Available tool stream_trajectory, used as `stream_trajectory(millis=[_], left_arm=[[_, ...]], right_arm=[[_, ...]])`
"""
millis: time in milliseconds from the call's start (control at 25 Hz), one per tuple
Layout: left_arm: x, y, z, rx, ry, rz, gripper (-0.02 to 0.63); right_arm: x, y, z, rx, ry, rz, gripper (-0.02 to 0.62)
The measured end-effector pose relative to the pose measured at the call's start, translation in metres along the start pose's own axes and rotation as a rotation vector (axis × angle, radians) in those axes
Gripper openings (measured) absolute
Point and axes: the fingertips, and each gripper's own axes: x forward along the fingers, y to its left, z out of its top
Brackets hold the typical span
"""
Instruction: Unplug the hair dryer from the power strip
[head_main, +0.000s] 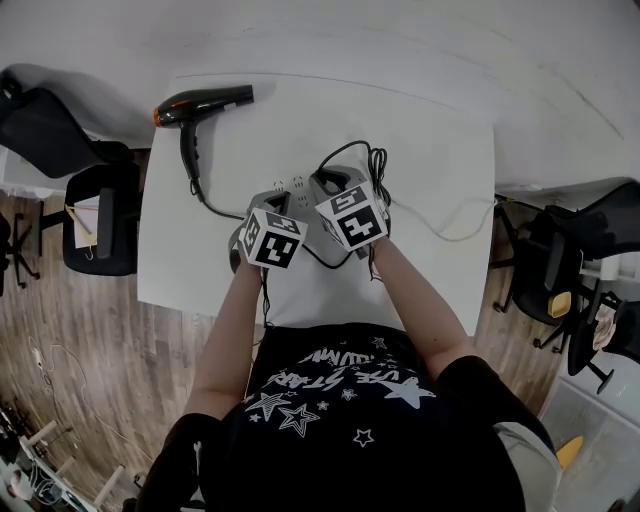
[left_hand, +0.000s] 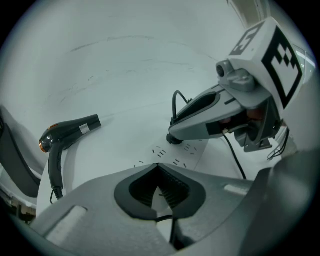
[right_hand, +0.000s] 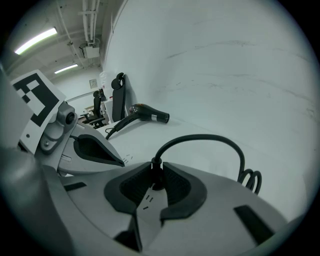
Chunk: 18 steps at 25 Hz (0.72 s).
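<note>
Plug (right_hand: 155, 177) sits pinched in right gripper (right_hand: 156, 168), coiled cord (right_hand: 250, 181) beside, hair dryer (right_hand: 148, 114) beyond.

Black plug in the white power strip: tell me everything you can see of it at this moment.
The black plug is small and looks like plastic. It stands upright, seated in the white power strip. The jaws of the right gripper are shut on it, one ribbed dark pad on each side. A black cord leaves its top, arches over to the right and ends in coils on the white table. Its prongs are hidden.
</note>
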Motion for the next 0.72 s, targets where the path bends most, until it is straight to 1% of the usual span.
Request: stream_trajectory(millis=[200,360,440,520,600,640,720], left_arm=[[0.001,0.001,0.0,-0.004,0.002,0.001,0.008],[0.001,0.001,0.0,0.0,0.003,0.002,0.008],[0.001,0.0,0.0,0.002,0.003,0.004,0.008],[0.001,0.0,0.0,-0.007,0.0,0.003,0.008],[0.001,0.0,0.0,-0.007,-0.003,0.003,0.008],[0.001,0.001,0.001,-0.005,-0.005,0.004,0.008],[0.0,0.002,0.0,-0.008,-0.008,0.007,0.008]], right_arm=[[0.001,-0.001,0.002,0.016,-0.038,-0.008,0.078],[0.001,-0.003,0.001,0.07,-0.05,0.002,0.078],[0.001,-0.004,0.001,0.081,-0.063,-0.001,0.078],[-0.005,-0.004,0.007,0.063,-0.119,-0.017,0.078],[-0.017,-0.006,0.028,0.031,-0.218,-0.033,0.077],[-0.021,-0.008,0.039,0.005,-0.246,-0.041,0.078],[-0.025,-0.009,0.055,-0.053,-0.253,-0.041,0.078]])
